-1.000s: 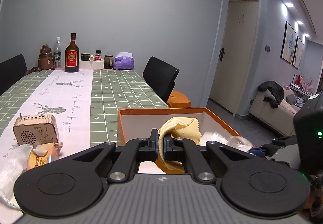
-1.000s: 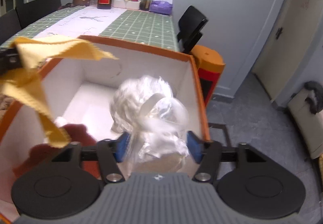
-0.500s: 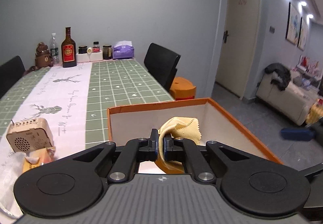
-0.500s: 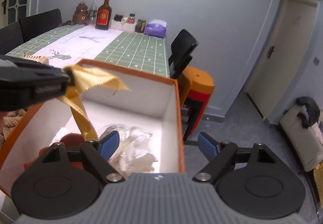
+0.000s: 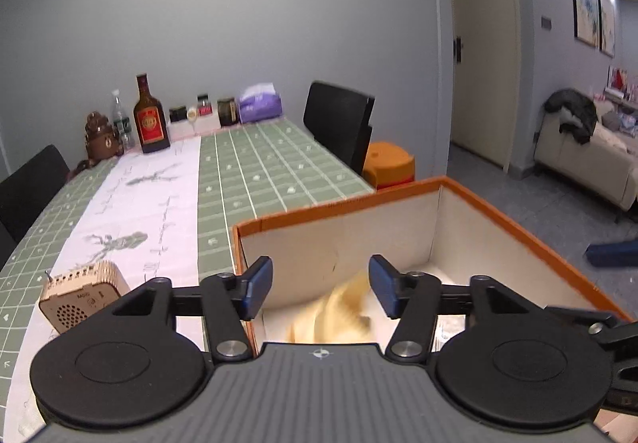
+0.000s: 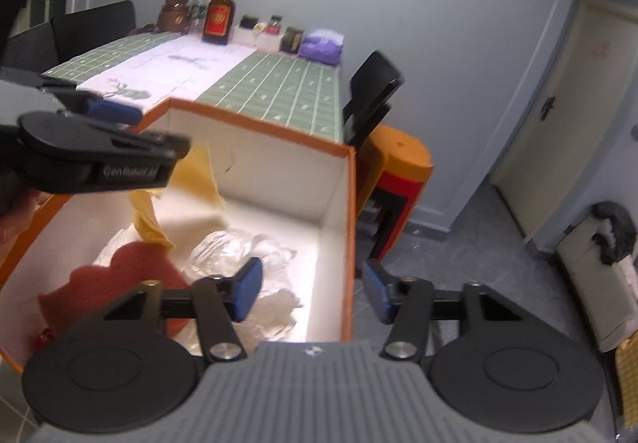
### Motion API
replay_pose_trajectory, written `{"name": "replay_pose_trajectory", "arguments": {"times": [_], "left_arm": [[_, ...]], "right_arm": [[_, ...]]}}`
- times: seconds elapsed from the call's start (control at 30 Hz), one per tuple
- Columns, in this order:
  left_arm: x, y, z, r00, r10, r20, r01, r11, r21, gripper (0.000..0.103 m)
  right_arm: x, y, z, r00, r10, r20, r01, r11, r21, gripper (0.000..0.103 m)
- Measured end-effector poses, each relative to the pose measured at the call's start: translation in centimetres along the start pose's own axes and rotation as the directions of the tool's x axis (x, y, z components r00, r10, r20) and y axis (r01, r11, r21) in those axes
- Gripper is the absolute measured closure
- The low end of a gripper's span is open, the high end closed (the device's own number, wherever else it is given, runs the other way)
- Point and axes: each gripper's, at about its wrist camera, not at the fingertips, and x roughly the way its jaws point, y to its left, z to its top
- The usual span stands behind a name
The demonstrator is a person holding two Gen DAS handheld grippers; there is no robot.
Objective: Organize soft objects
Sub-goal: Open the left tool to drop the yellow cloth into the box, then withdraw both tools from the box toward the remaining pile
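An orange box point(image 5: 398, 195) with white inner walls stands at the table's near right corner. My left gripper point(image 5: 321, 289) hangs over it with its jaws opening. A yellow cloth point(image 5: 335, 315) is blurred just below the pads, free of them. In the right wrist view the yellow cloth point(image 6: 199, 180) drops under the left gripper point(image 6: 147, 130) into the box point(image 6: 259, 120). A clear plastic bag point(image 6: 235, 255) and a red-brown cloth point(image 6: 119, 279) lie on the box floor. My right gripper point(image 6: 313, 291) hovers over the box's near right wall, jaws closing on nothing.
A green checked table point(image 5: 259, 172) carries a white runner, a small wooden radio point(image 5: 79, 299), a brown bottle point(image 5: 149, 120) and a purple tissue pack point(image 5: 259, 108) by the wall. A black chair point(image 5: 339, 128) and an orange stool point(image 5: 388, 168) stand beside it. A sofa point(image 5: 590, 156) stands far right.
My left jaws went from shut on the yellow cloth to open, and the cloth is falling. My right gripper let go of the plastic bag, drew back and up, then narrowed its jaws.
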Motion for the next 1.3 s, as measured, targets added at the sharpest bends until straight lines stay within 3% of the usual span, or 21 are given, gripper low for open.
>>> {"name": "replay_pose_trajectory", "arguments": {"times": [0.07, 0.2, 0.37, 0.5, 0.63, 0.83, 0.93, 1.13, 1.2, 1.3], "left_arm": [[-0.5, -0.2, -0.1, 1.0, 0.014, 0.025, -0.014, 1.0, 0.013, 0.027], [-0.5, -0.5, -0.2, 0.999, 0.042, 0.021, -0.043, 0.999, 0.029, 0.027], [-1.5, 0.7, -0.1, 1.0, 0.027, 0.011, -0.026, 0.999, -0.025, 0.027], [-2.2, 1.5, -0.2, 1.0, 0.017, 0.02, -0.016, 0.999, -0.036, 0.027], [-2.6, 2.2, -0.5, 0.999, 0.036, 0.031, -0.035, 0.999, -0.037, 0.027], [-2.5, 3.5, -0.4, 1.0, 0.01, -0.007, -0.011, 0.995, -0.094, 0.027], [-2.8, 3.9, -0.3, 1.0, 0.014, -0.001, -0.014, 0.994, -0.108, 0.027], [-3.6, 4.1, -0.2, 1.0, 0.013, 0.012, -0.011, 0.993, -0.118, 0.027], [-4.0, 4.2, -0.2, 1.0, 0.014, 0.021, -0.012, 0.993, -0.118, 0.027], [-4.3, 4.3, -0.3, 0.999, 0.024, 0.023, -0.021, 0.993, -0.116, 0.027]], "right_arm": [[0.2, 0.1, 0.2, 1.0, 0.015, -0.007, -0.015, 1.0, 0.002, 0.065], [0.9, 0.3, 1.1, 0.999, 0.047, -0.023, -0.047, 0.999, -0.001, 0.086], [3.1, 1.3, 2.4, 0.997, 0.067, -0.049, -0.067, 0.998, 0.012, 0.086], [6.4, 2.1, 2.8, 0.985, 0.036, -0.169, -0.048, 0.997, -0.065, 0.086], [7.8, 3.0, 2.0, 0.955, 0.04, -0.294, -0.085, 0.986, -0.142, 0.086], [7.4, 3.8, 1.2, 0.95, 0.023, -0.312, -0.1, 0.967, -0.233, 0.087], [7.9, 4.4, 0.8, 0.948, 0.021, -0.319, -0.104, 0.964, -0.246, 0.1], [9.0, 5.5, 0.3, 0.934, -0.068, -0.351, -0.049, 0.948, -0.315, 0.101], [8.8, 5.1, 0.5, 0.939, -0.078, -0.336, -0.03, 0.953, -0.302, 0.103], [7.3, 4.5, 1.3, 0.956, -0.02, -0.292, -0.055, 0.968, -0.247, 0.102]]}}
